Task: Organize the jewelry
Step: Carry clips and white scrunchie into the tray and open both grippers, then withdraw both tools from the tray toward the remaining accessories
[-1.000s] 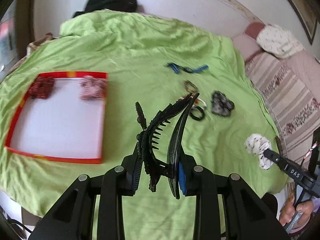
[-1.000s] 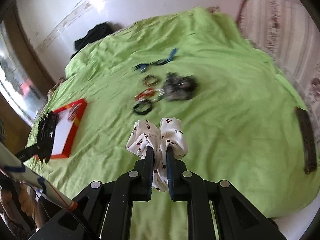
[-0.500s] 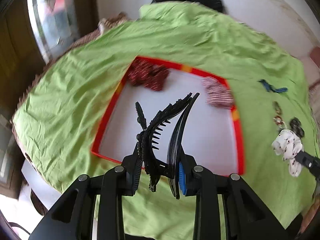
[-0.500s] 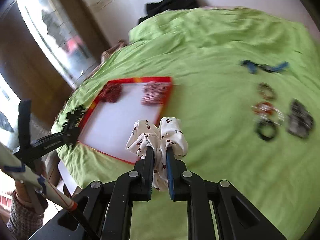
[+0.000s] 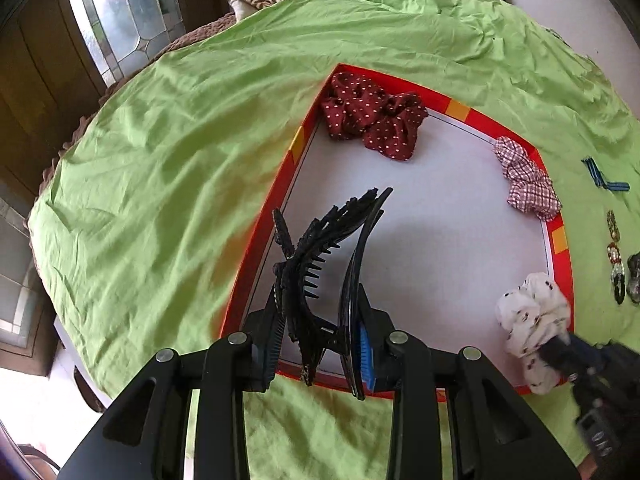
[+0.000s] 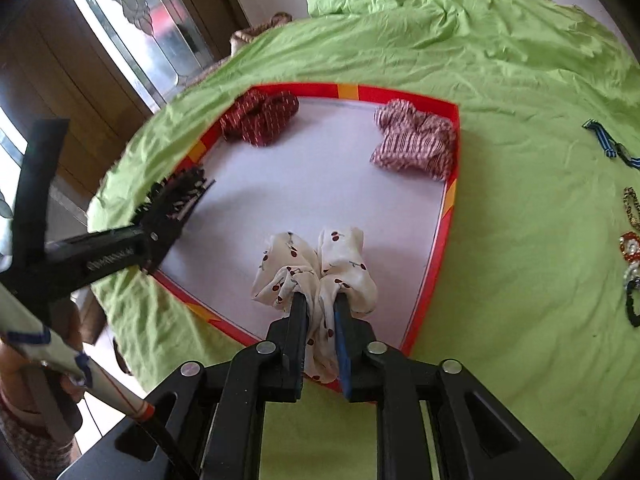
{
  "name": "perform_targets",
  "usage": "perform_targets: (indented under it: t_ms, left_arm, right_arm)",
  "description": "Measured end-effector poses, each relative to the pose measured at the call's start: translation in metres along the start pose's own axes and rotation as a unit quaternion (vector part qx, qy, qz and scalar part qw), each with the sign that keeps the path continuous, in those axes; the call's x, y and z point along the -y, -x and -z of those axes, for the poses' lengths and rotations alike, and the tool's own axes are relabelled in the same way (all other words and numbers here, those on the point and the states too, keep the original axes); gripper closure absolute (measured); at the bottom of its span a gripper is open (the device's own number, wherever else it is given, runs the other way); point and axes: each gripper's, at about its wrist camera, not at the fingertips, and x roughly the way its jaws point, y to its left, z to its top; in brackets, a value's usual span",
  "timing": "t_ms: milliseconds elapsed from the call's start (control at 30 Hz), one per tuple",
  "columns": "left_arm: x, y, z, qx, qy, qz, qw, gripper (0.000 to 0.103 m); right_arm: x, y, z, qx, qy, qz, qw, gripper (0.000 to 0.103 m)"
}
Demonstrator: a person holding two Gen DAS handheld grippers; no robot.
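Fingers of the left gripper [image 5: 320,344] are seen pressed against a black claw hair clip [image 5: 320,256], which is held upright between them with its teeth spread above the near left part of a red-rimmed tray [image 5: 264,216]. The right gripper [image 6: 320,316] is shown with its fingers closed on a white cherry-print scrunchie [image 6: 316,264], bunched fabric bulging out on both sides of the blades; it is held over the near right part of the tray's white floor. Inside the tray, a dark red dotted scrunchie [image 5: 372,114] is seen in the far left corner and a red checked scrunchie [image 5: 526,182] against the far right rim. The tray is laid on a green bedsheet [image 5: 168,140]. To the right of the tray, well apart from it, a blue striped ribbon piece [image 6: 608,142] and a row of small bracelets [image 6: 632,244] are seen lying on the sheet. A stained-glass window [image 5: 120,4] is visible beyond the bed.
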Motion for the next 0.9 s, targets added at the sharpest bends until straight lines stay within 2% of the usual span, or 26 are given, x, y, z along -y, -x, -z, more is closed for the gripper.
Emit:
perform_targets:
  t_ms: [33, 67, 167, 200, 233, 333, 400, 433, 533, 733, 800, 900]
  left_arm:
    - [-0.002, 0.0, 0.001, 0.0, 0.004, 0.004, 1.0, 0.072]
    - [-0.004, 0.0, 0.002, -0.001, 0.007, 0.011, 0.9999, 0.071]
    - [-0.008, 0.013, 0.005, 0.01, 0.021, 0.037, 0.999, 0.065]
    - [-0.009, 0.018, 0.005, 0.016, 0.024, 0.042, 0.9987, 0.062]
    - [-0.011, 0.027, 0.007, 0.027, 0.03, 0.044, 0.9982, 0.057]
    - [-0.012, 0.052, 0.016, 0.059, 0.034, 0.042, 0.9968, 0.053]
    - [-0.014, 0.065, 0.024, 0.076, 0.036, 0.039, 0.9957, 0.049]
    - [-0.015, 0.07, 0.026, 0.082, 0.037, 0.038, 0.9952, 0.049]
    - [-0.021, 0.082, 0.036, 0.092, 0.045, 0.044, 0.9938, 0.049]
    - [-0.032, 0.096, 0.052, 0.091, 0.07, 0.055, 0.9919, 0.049]
    - [-0.028, 0.098, 0.056, 0.091, 0.069, 0.055, 0.992, 0.049]
    - [-0.016, 0.105, 0.065, 0.096, 0.066, 0.055, 0.9917, 0.049]
  right_arm:
    - [0.0, -0.002, 0.002, -0.001, 0.0, 0.003, 1.0, 0.084]
    - [0.0, -0.003, 0.001, -0.001, 0.0, 0.002, 1.0, 0.073]
    - [0.001, 0.008, 0.005, 0.01, 0.003, -0.002, 1.0, 0.049]
    - [0.002, 0.013, 0.007, 0.015, 0.006, -0.002, 1.0, 0.047]
    - [0.002, 0.019, 0.01, 0.02, 0.011, 0.001, 1.0, 0.047]
    - [0.001, 0.025, 0.022, 0.013, 0.024, -0.001, 1.0, 0.047]
    - [0.0, 0.022, 0.031, -0.001, 0.035, -0.003, 0.999, 0.054]
    - [-0.002, 0.022, 0.035, -0.002, 0.041, 0.002, 0.999, 0.054]
    - [-0.007, 0.02, 0.038, -0.008, 0.043, 0.015, 0.999, 0.054]
    - [-0.016, 0.021, 0.044, -0.039, 0.044, 0.012, 0.998, 0.054]
    - [-0.02, 0.023, 0.048, -0.033, 0.057, 0.02, 0.998, 0.054]
    - [-0.019, 0.042, 0.055, 0.014, 0.049, 0.024, 0.998, 0.052]
